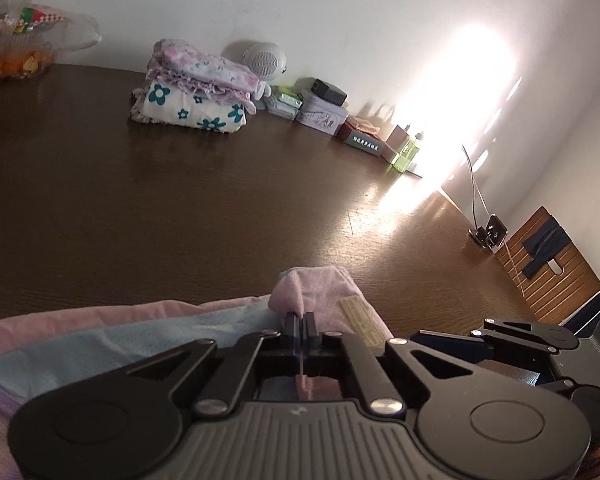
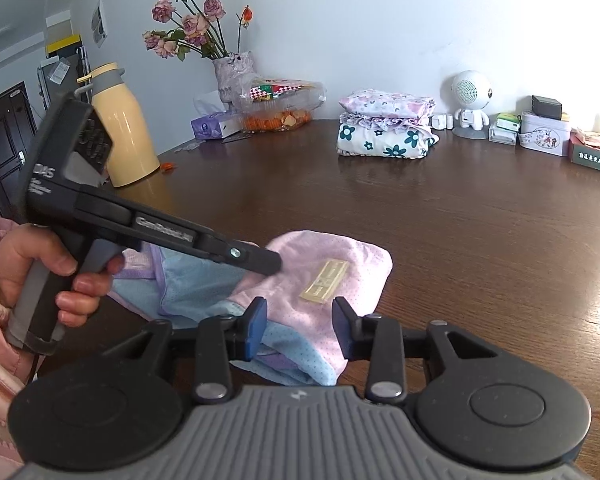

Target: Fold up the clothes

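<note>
A pink and light-blue dotted garment (image 2: 308, 280) with a yellowish label (image 2: 325, 281) lies on the near part of the dark wooden table (image 2: 460, 220). My left gripper (image 1: 299, 320) is shut on a fold of the pink cloth (image 1: 320, 292); in the right wrist view it reaches in from the left, held by a hand (image 2: 40, 268). My right gripper (image 2: 300, 312) is open just above the garment's near edge, with nothing between its blue-padded fingers (image 2: 256, 324). A stack of folded floral clothes (image 2: 384, 128) sits at the table's far side.
Along the wall stand a vase of dried roses (image 2: 232, 72), a yellow flask (image 2: 120, 128), a tissue box (image 2: 214, 126), a bag of snacks (image 2: 280, 104), a white robot speaker (image 2: 470, 100) and several tins and boxes (image 2: 544, 132). A wooden chair (image 1: 548, 248) stands to the right.
</note>
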Motion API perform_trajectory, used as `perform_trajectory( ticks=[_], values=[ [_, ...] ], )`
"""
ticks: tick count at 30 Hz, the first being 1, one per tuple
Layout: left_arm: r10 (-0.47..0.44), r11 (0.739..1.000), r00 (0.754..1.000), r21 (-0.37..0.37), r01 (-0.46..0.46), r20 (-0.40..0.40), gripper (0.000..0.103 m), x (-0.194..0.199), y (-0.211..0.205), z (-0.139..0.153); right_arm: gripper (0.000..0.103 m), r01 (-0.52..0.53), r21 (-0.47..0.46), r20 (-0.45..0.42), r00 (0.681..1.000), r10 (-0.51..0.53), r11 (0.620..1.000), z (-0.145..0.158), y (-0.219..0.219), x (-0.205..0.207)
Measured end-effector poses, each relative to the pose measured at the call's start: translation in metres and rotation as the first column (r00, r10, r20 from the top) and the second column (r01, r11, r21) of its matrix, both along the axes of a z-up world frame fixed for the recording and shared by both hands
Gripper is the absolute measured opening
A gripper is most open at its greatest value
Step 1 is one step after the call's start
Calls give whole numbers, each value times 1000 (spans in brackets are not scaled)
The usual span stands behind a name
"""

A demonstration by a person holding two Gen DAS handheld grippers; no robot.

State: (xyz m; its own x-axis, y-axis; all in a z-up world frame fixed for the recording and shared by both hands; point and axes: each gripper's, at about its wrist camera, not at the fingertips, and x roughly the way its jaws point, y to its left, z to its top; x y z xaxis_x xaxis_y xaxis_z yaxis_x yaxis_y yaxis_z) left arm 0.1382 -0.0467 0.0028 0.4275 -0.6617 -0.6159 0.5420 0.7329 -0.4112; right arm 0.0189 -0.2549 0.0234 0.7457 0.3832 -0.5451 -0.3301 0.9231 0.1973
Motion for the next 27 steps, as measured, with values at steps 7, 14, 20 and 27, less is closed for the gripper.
perform_trajectory(
  ticks=[7,14,20,27],
  values=[
    [50,998,998,29,-51,24,0,-1,24,3,42,-21,-35,13,1000,21,999,6,8,6],
    [-2,997,994,-70,-6,-109,31,0,23,-13,45,6,-28,-5,1000,-6,1000,2,6,13],
    [-1,998,991,-69,-8,-131,2,5,16,-19,45,6,-10,-9,1000,-6,1000,0,4,11],
    [4,996,998,-90,-9,-66,0,-2,20,-5,46,18,-8,-7,1000,-18,1000,0,1,12]
  ],
)
